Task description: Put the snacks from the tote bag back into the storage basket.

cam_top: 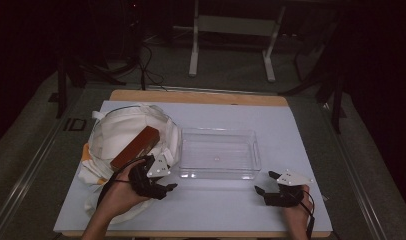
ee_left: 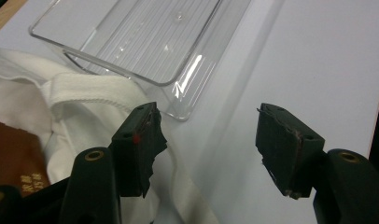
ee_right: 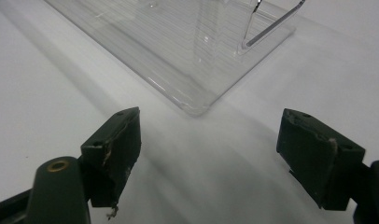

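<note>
The left tool [cam_top: 158, 181] is held with its jaws apart and empty at the near edge of a white cloth bag [cam_top: 118, 132], on which a brown box [cam_top: 135, 147] is seen lying, just left of a clear tray [cam_top: 219, 153] on the white-covered surface [cam_top: 291, 130]. The right tool [cam_top: 271, 185] is likewise held apart and empty near the tray's near right corner. A snag is judged likely if the left tool is closed from here, since loose cloth [ee_left: 99, 91] beside its jaw could be pinched instead of the box, dragging the bag against the tray.
</note>
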`<state>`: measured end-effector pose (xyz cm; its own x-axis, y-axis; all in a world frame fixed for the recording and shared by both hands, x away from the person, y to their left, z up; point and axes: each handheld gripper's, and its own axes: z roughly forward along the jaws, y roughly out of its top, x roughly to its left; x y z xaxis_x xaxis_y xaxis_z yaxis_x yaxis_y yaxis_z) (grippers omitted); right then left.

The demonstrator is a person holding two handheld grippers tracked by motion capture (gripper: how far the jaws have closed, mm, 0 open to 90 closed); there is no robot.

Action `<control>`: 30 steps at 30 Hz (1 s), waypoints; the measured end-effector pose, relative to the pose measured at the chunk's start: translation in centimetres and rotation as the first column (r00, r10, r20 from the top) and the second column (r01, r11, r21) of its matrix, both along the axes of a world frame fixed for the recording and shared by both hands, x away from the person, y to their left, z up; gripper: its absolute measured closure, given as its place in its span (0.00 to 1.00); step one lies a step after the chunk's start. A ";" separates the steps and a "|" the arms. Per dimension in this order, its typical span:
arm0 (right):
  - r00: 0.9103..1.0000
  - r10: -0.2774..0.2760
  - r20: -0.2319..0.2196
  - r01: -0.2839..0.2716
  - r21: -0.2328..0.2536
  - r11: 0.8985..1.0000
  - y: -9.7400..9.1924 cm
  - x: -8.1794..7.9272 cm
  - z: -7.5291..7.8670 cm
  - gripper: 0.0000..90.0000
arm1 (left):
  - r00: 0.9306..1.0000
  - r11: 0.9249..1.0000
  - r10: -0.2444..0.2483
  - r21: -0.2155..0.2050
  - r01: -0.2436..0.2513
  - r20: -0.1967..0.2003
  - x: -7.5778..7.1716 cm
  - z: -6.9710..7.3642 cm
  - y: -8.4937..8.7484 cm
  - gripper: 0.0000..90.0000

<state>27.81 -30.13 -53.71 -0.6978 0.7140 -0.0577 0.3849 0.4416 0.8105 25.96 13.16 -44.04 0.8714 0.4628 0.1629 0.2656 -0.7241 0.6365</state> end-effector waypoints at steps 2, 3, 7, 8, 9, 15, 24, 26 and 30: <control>1.000 0.001 0.002 -0.001 -0.001 1.000 0.0 0.0 0.0 0.24 | 1.000 1.000 -0.026 0.008 0.026 -0.003 0.0 0.4 0.3 0.46; 1.000 0.001 0.002 -0.001 -0.001 1.000 0.0 0.0 0.0 0.24 | 1.000 0.999 -0.029 0.014 0.029 -0.002 0.0 0.6 0.4 0.47; 1.000 0.000 0.003 0.000 -0.002 1.000 0.0 0.0 0.0 0.24 | 1.000 0.999 -0.031 0.030 0.031 -0.005 0.2 0.9 0.6 0.49; 1.000 0.000 0.003 0.000 -0.002 1.000 0.0 0.0 0.0 0.24 | 0.999 0.999 -0.032 0.031 0.032 -0.006 0.3 1.0 0.7 0.50; 1.000 0.000 0.003 0.000 -0.002 1.000 0.0 0.0 0.0 0.24 | 0.999 0.999 -0.034 0.030 0.034 -0.008 0.3 1.0 0.8 0.50; 1.000 0.001 0.002 -0.001 -0.002 1.000 0.0 0.0 0.0 0.24 | 1.000 0.999 -0.029 0.019 0.029 -0.007 0.7 1.4 1.5 0.52; 1.000 0.000 0.001 0.001 -0.002 1.000 0.0 0.0 0.0 0.24 | 1.000 1.000 0.012 0.027 -0.012 -0.009 1.3 1.8 2.5 0.51; 1.000 0.001 0.002 0.000 -0.001 1.000 0.0 0.0 0.0 0.24 | 1.000 0.999 0.022 0.030 -0.022 -0.008 1.5 1.9 2.8 0.51; 1.000 -0.002 0.003 0.002 0.001 1.000 0.0 0.0 0.0 0.24 | 0.999 0.998 0.050 0.030 -0.049 -0.003 1.8 2.2 3.6 0.51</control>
<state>27.80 -30.12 -53.72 -0.6963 0.7153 -0.0593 0.3829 0.4400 0.8123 27.74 16.79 -41.82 0.8481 0.5004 0.1742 0.3037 -0.7285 0.6141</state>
